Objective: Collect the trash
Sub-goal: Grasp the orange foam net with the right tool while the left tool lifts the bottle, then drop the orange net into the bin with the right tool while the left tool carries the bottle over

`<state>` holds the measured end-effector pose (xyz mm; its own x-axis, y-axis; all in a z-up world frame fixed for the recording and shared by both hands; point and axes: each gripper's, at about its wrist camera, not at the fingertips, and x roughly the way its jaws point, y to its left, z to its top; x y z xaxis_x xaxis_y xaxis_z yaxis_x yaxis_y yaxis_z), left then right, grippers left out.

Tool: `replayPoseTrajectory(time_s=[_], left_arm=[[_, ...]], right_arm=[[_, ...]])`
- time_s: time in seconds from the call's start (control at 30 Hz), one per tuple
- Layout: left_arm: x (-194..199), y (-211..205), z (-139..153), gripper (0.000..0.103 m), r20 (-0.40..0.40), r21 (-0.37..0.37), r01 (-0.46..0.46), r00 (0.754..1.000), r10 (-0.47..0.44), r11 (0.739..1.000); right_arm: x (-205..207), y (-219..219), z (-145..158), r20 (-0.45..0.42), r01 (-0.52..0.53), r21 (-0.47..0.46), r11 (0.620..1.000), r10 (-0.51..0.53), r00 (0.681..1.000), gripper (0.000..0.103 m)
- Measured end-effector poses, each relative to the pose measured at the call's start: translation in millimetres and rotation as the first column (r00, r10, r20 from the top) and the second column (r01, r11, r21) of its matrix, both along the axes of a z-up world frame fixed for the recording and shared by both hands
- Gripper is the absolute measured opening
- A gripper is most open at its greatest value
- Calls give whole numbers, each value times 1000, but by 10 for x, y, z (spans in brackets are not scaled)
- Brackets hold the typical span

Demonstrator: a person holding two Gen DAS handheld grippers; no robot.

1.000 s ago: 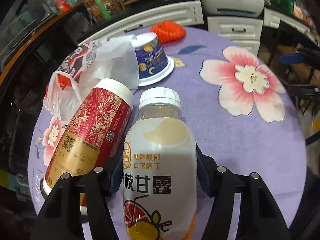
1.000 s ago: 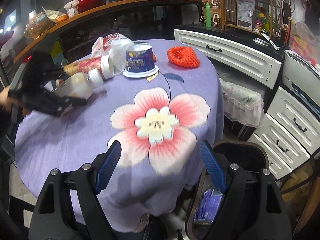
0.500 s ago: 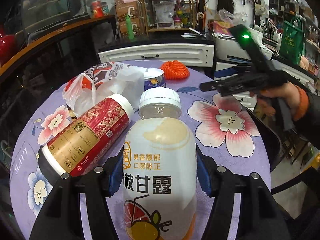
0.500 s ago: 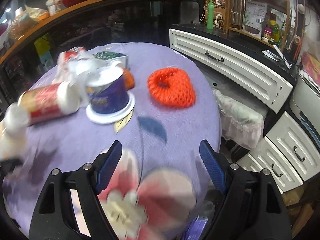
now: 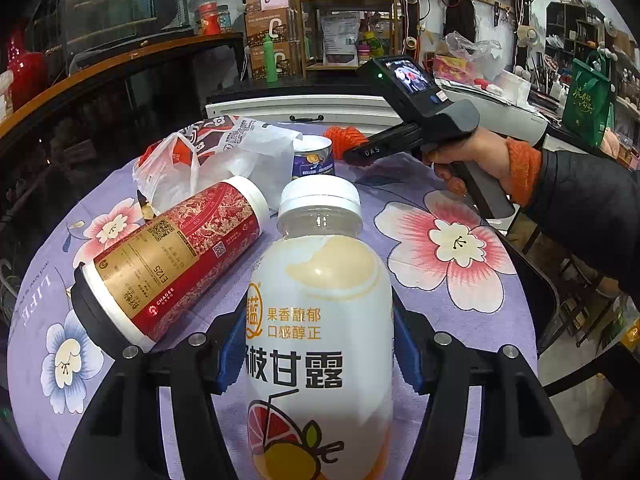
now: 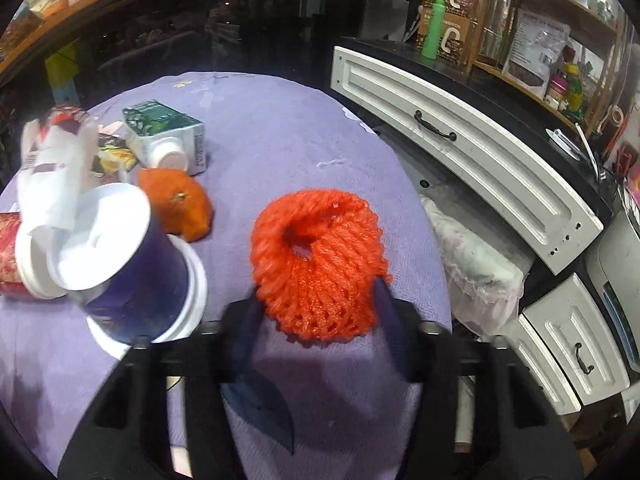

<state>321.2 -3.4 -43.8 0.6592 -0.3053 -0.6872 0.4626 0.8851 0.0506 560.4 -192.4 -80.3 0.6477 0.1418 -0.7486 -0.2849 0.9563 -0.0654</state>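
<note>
My left gripper (image 5: 320,340) is shut on a white juice bottle (image 5: 320,280) with a white cap, held above the purple flowered tablecloth (image 5: 400,184). A red and gold cup (image 5: 172,256) lies on its side beside it. My right gripper (image 6: 316,308) is closing on a red foam net (image 6: 320,256), and its pads touch the net's two sides. In the left wrist view that gripper (image 5: 360,152) reaches in from the right, with the net (image 5: 344,136) at its tip. A blue cup (image 6: 132,264) stands upside down left of the net.
A crumpled plastic bag (image 5: 224,152), an orange peel (image 6: 180,200) and a green carton (image 6: 164,132) lie at the table's back. White drawers (image 6: 460,140) run along the right. A person's hand (image 5: 480,152) holds the right gripper. A dark bin rim (image 5: 536,292) sits beside the table.
My right gripper travelled across the table to the red foam net and its jaws narrowed around it. The left gripper lifted and rolled slightly, bottle still held.
</note>
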Motion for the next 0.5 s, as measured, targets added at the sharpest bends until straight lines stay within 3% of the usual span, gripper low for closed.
replayPoseTrajectory(time_s=[0.07,0.13,0.33,0.5], left_arm=[[-4,-3,-7,61,2,-9,-10,1000,10,1000],[-3,-2,-17,61,-1,-22,-20,1000,20,1000],[-64,-59,-3,61,25,-3,-52,998,52,999],[-173,-155,69,61,38,-29,-43,998,44,999]], right_arm=[[-36,-16,15,18,11,4,1000,-11,1000,29],[-87,-61,49,32,12,39,999,-13,999,26],[-331,-165,134,44,12,71,997,-15,999,26],[-800,-431,267,61,25,152,988,-34,998,26]])
